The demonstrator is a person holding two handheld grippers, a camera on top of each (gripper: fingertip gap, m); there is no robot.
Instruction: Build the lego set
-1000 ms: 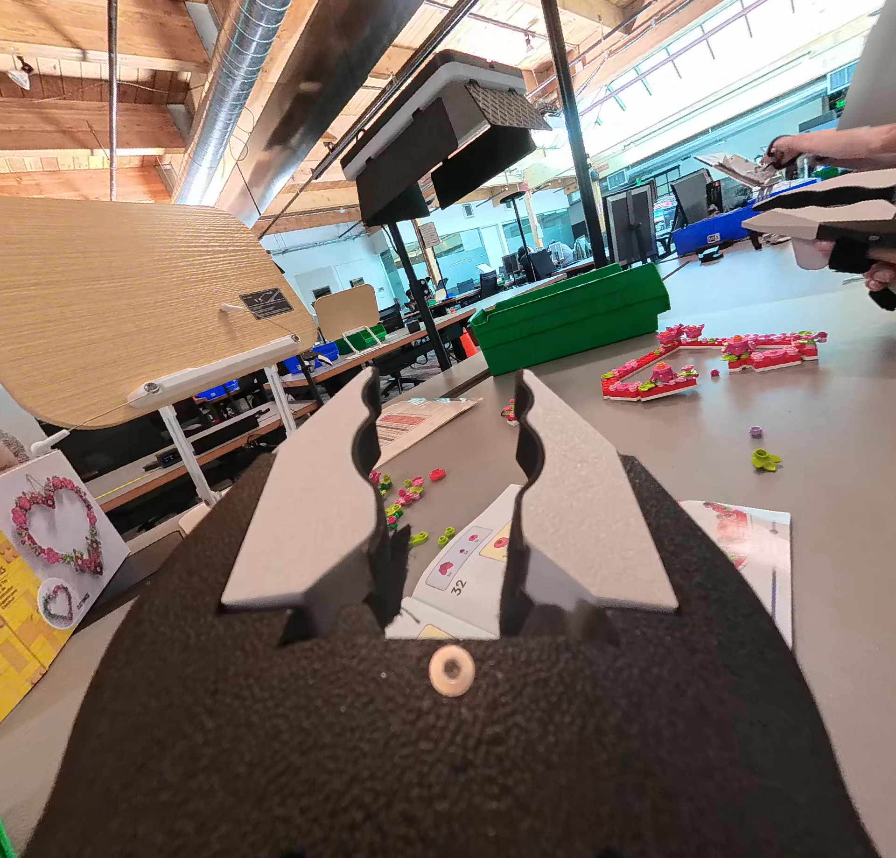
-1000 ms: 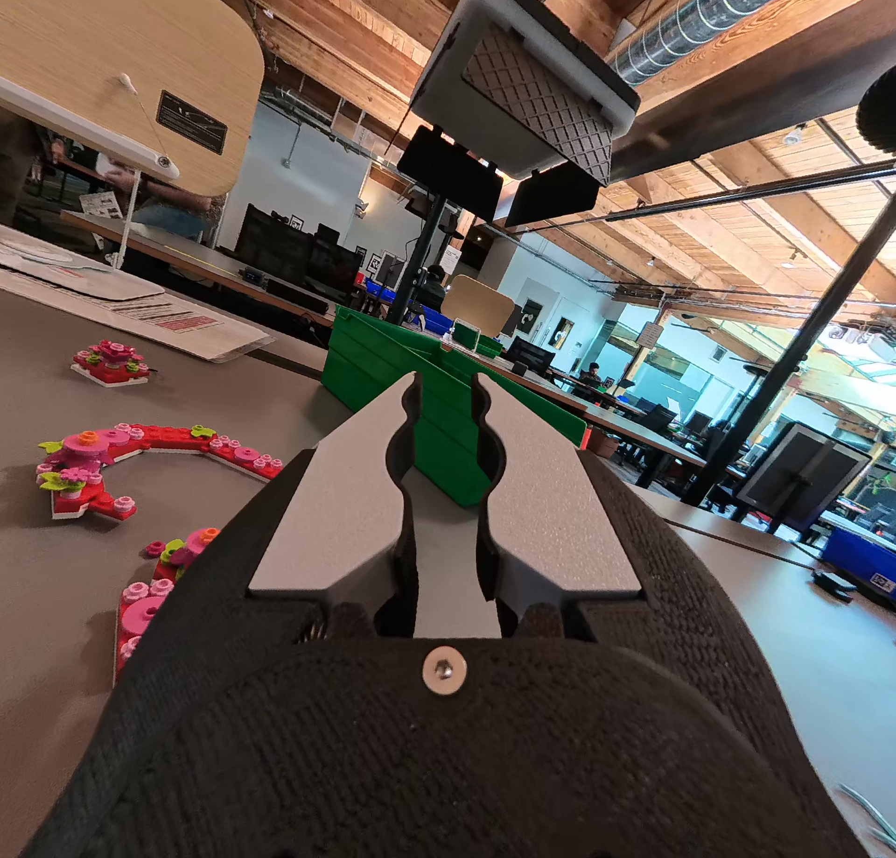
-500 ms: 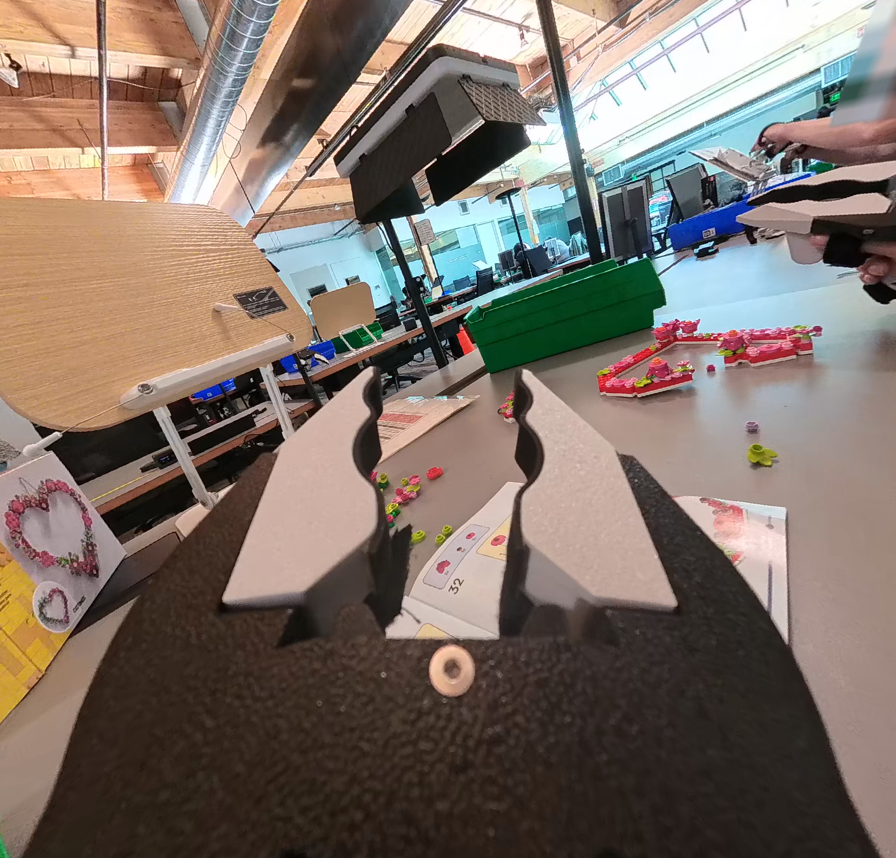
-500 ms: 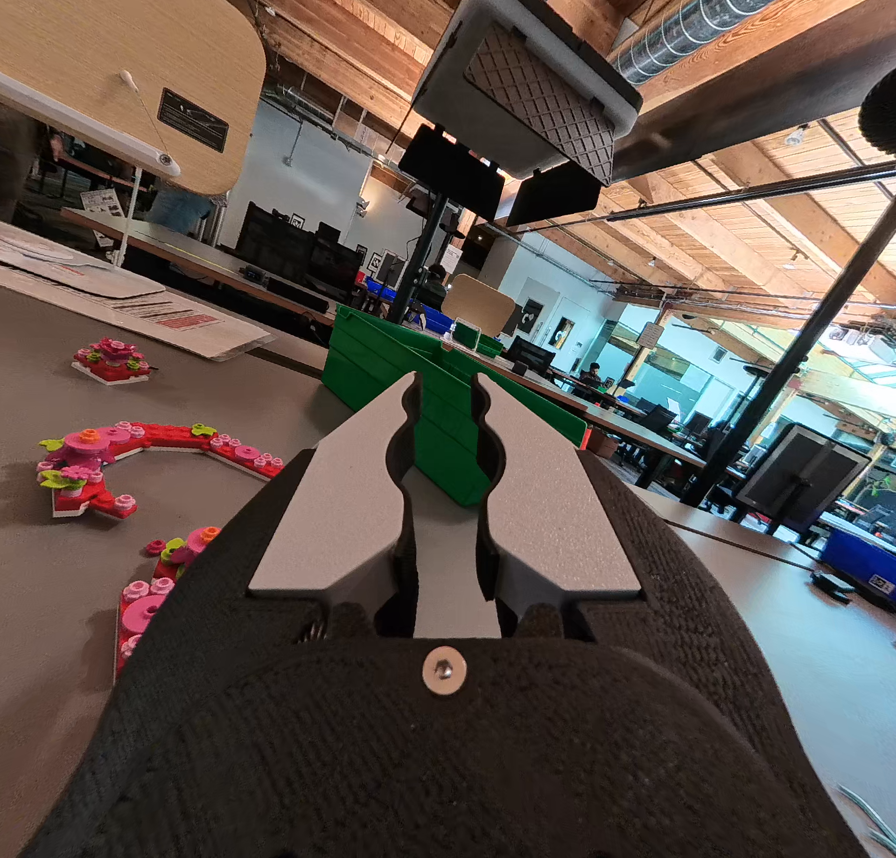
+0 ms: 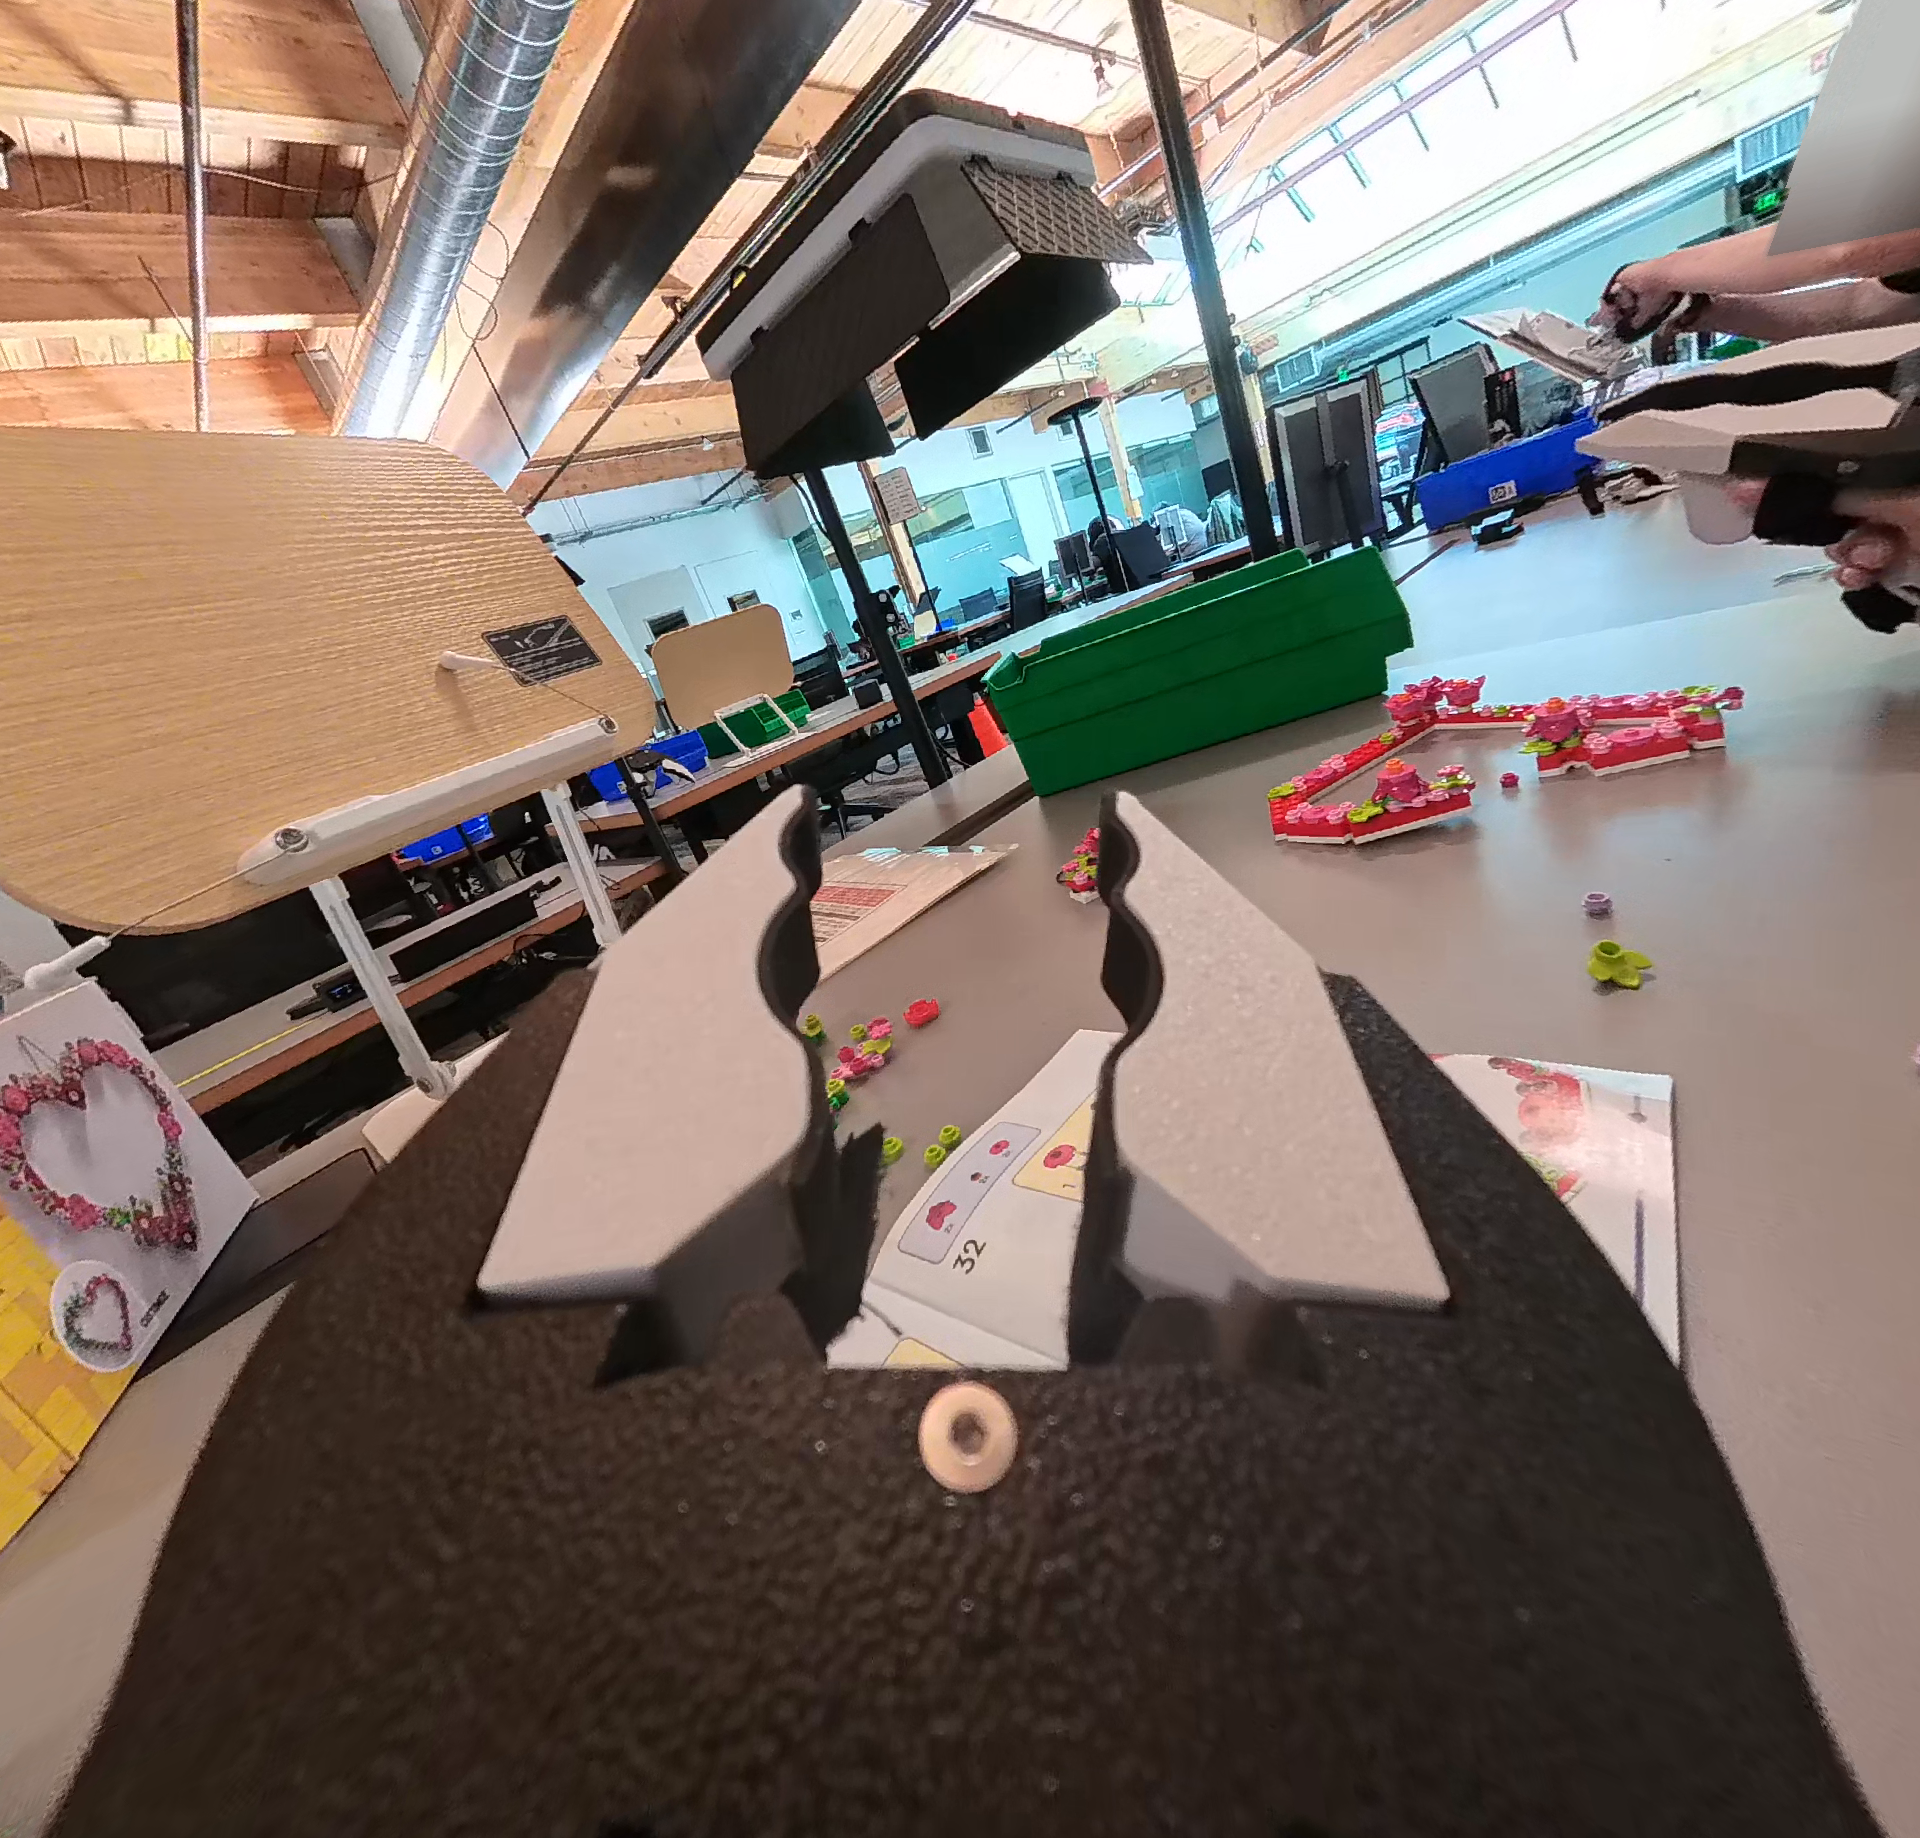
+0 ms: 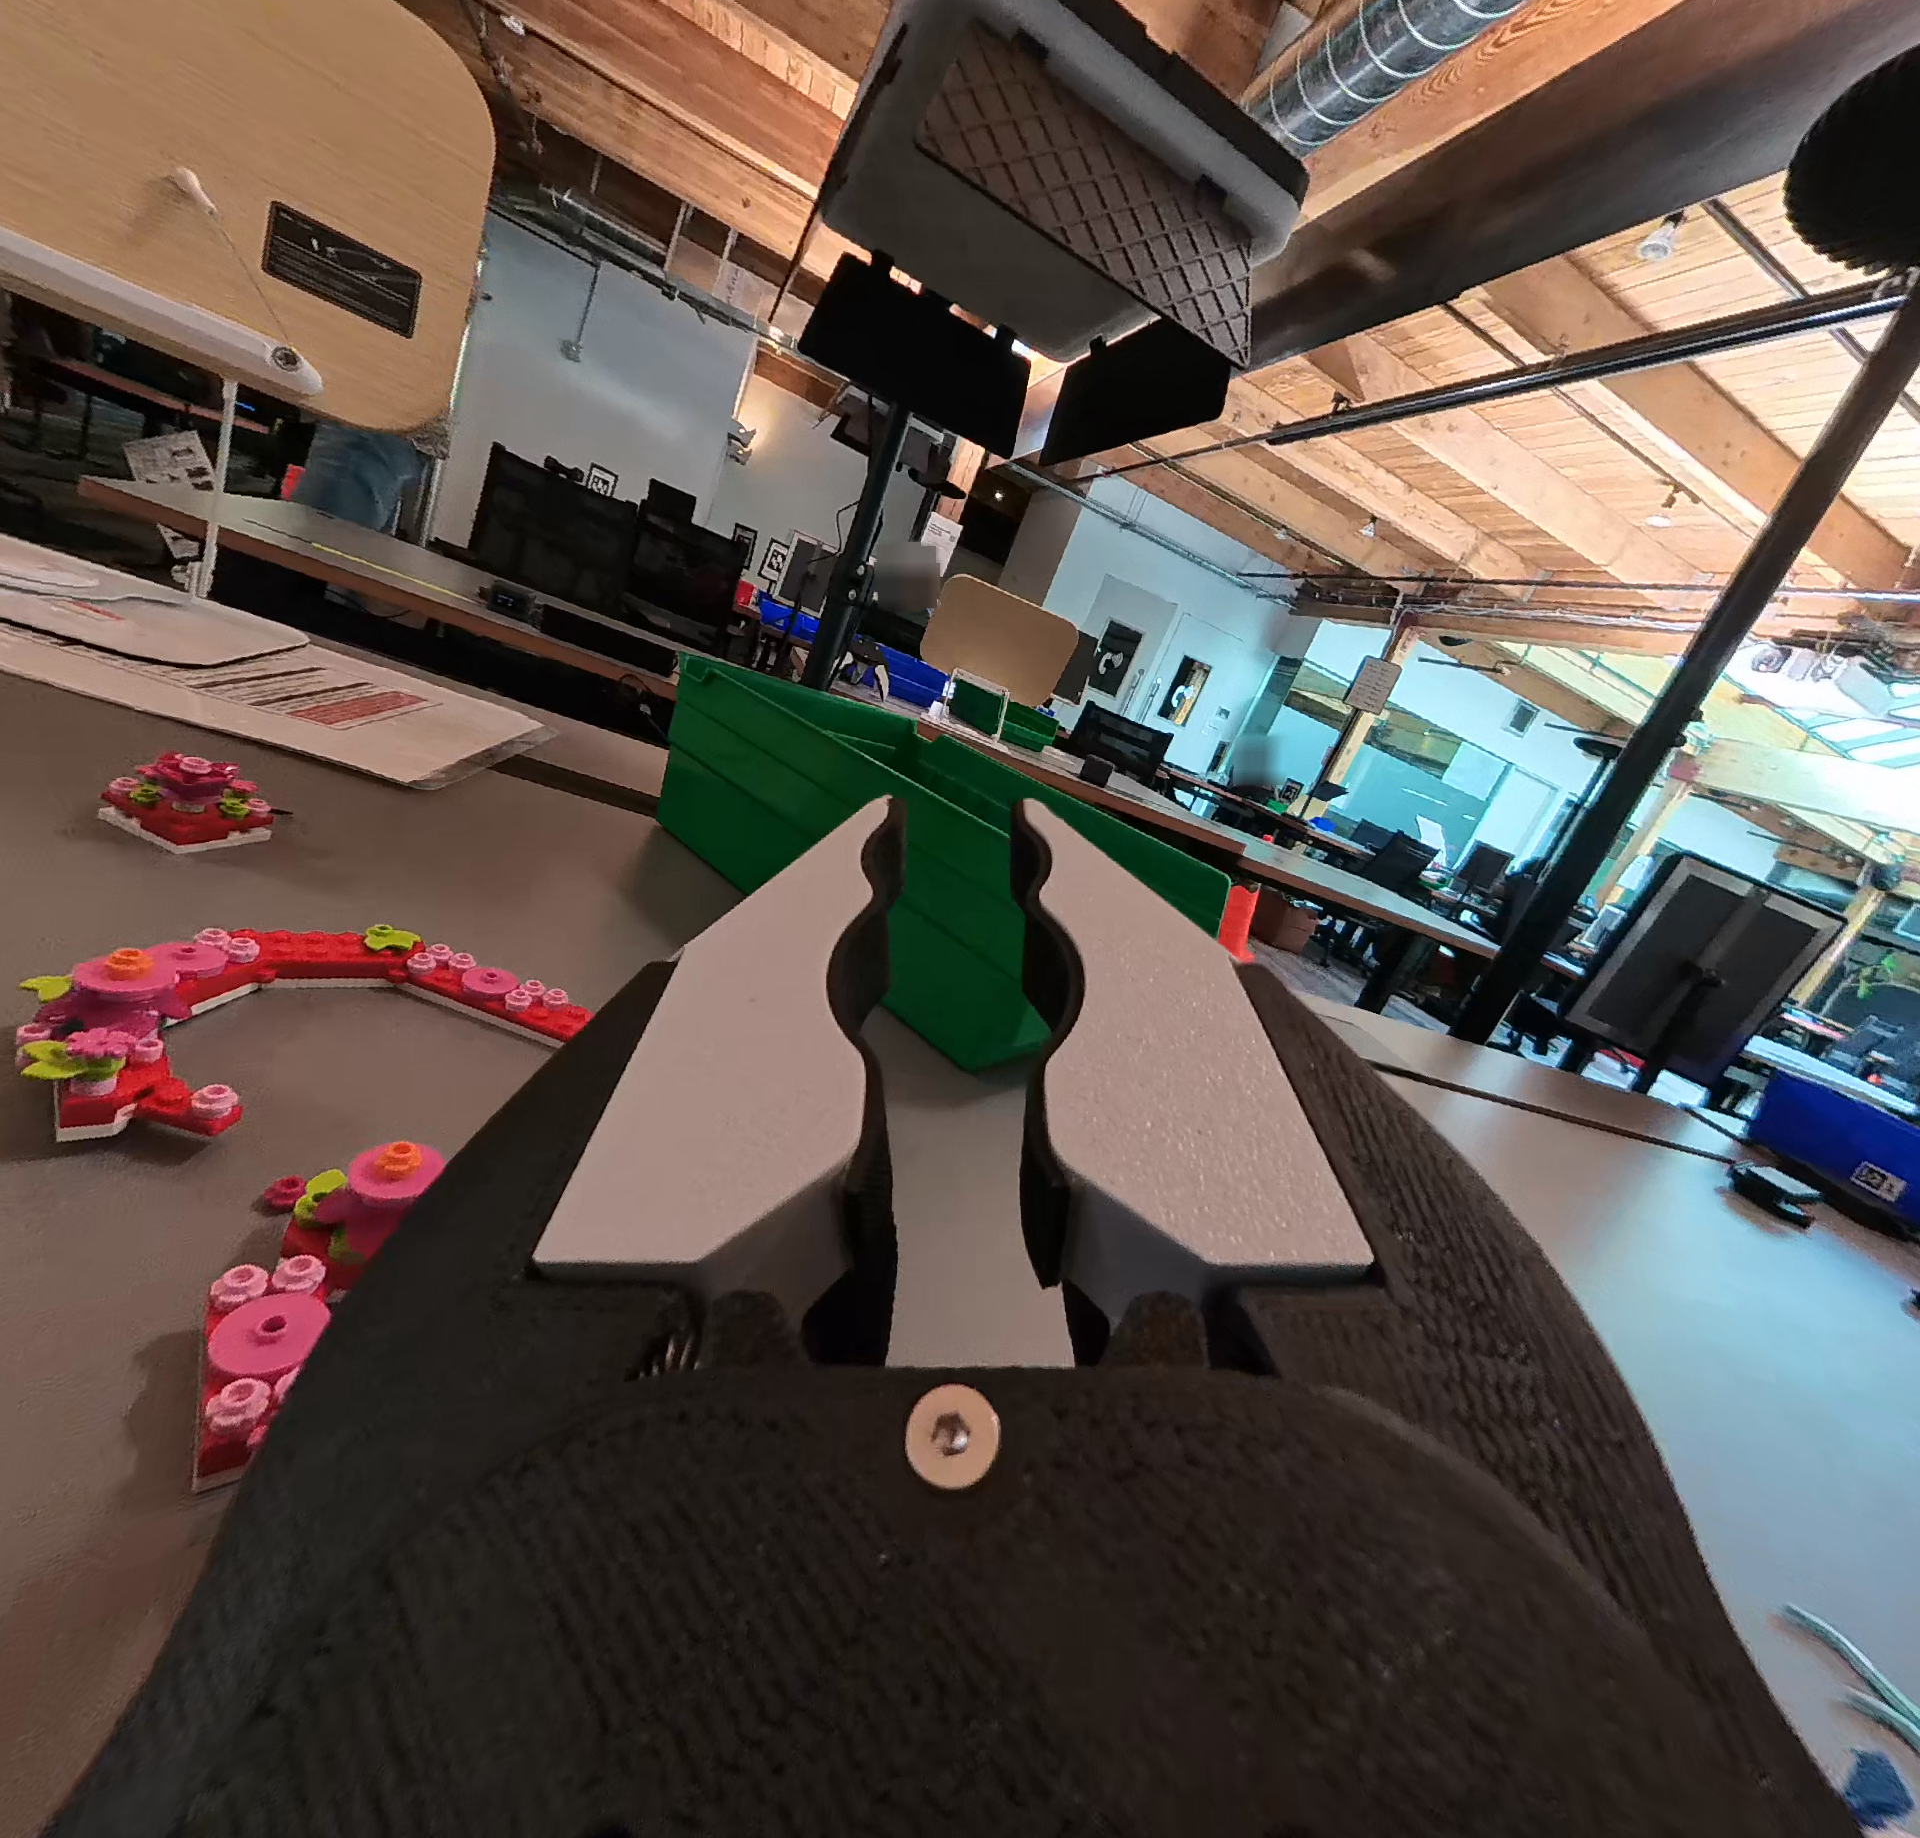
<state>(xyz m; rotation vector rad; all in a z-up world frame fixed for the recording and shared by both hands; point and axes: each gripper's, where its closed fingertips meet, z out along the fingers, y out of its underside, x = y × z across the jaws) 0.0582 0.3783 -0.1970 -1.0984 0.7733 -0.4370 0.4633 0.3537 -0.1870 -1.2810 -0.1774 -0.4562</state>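
The grey bench (image 5: 1714, 957) carries a green bin (image 5: 1195, 676) at its far edge, with the red and pink lego heart frame (image 5: 1496, 754) lying in pieces just in front of it. An open instruction booklet (image 5: 1558, 1154) lies under the left gripper (image 5: 956, 832), whose jaws are spread and empty above loose pink and green studs (image 5: 868, 1045). The right gripper (image 6: 951, 817) hangs beside the frame, jaws slightly apart, holding nothing.

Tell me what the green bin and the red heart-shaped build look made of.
Green bin: apparently moulded plastic, smooth with a slight sheen, ribbed walls of uniform colour. Red heart-shaped build: hard glossy plastic bricks, judging by the round studs and crisp edges, with pink flower pieces and lime leaves on top. Both rest on the matte grey table.
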